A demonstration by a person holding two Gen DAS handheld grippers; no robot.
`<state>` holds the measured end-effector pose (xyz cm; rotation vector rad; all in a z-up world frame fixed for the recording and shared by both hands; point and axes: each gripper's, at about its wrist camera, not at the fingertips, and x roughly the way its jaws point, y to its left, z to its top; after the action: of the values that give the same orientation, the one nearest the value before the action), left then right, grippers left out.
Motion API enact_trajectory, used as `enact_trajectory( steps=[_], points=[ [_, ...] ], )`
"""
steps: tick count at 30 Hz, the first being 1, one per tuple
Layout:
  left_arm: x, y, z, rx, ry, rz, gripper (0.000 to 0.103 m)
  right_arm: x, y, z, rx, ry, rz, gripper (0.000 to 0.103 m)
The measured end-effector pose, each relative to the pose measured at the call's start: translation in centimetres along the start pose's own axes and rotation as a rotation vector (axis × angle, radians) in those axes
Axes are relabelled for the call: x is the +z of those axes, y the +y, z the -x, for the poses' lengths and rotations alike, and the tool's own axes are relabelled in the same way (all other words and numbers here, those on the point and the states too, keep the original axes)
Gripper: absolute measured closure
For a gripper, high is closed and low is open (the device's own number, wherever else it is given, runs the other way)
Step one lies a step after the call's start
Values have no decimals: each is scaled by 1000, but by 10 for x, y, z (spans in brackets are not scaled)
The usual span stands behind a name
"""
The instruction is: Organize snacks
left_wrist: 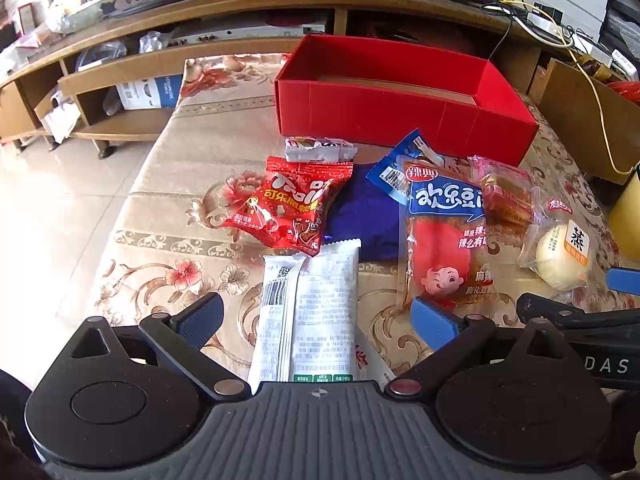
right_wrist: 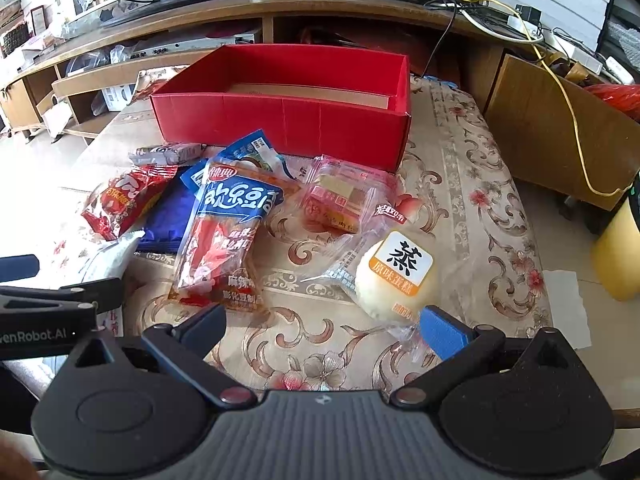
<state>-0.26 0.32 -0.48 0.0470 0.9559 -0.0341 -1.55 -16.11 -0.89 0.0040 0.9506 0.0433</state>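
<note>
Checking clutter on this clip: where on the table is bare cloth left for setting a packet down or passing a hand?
Bare cloth lies right of the steamed cake, up to the red box's right corner, and left of the red candy bag toward the table edge. The box looks empty as far as its floor shows. It is crowded in front of the box, where packets overlap around the blue-topped tofu snack.

Pale tiled floor (left_wrist: 60,184), wooden TV cabinet (left_wrist: 240,8), tangled cables (left_wrist: 520,4)

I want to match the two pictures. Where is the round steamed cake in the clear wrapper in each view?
Left wrist: steamed cake at far right, middle height.
Right wrist: steamed cake right of centre, just beyond the right gripper.
Shared landmark: the red box behind the snacks.
</note>
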Motion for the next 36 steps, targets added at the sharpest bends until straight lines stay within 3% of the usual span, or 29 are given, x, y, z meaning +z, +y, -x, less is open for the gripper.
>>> enact_trajectory(
  steps=[36],
  points=[
    [-5,10,-15,1,71,37,4,5,11,-15,14,58,31,2]
  ],
)
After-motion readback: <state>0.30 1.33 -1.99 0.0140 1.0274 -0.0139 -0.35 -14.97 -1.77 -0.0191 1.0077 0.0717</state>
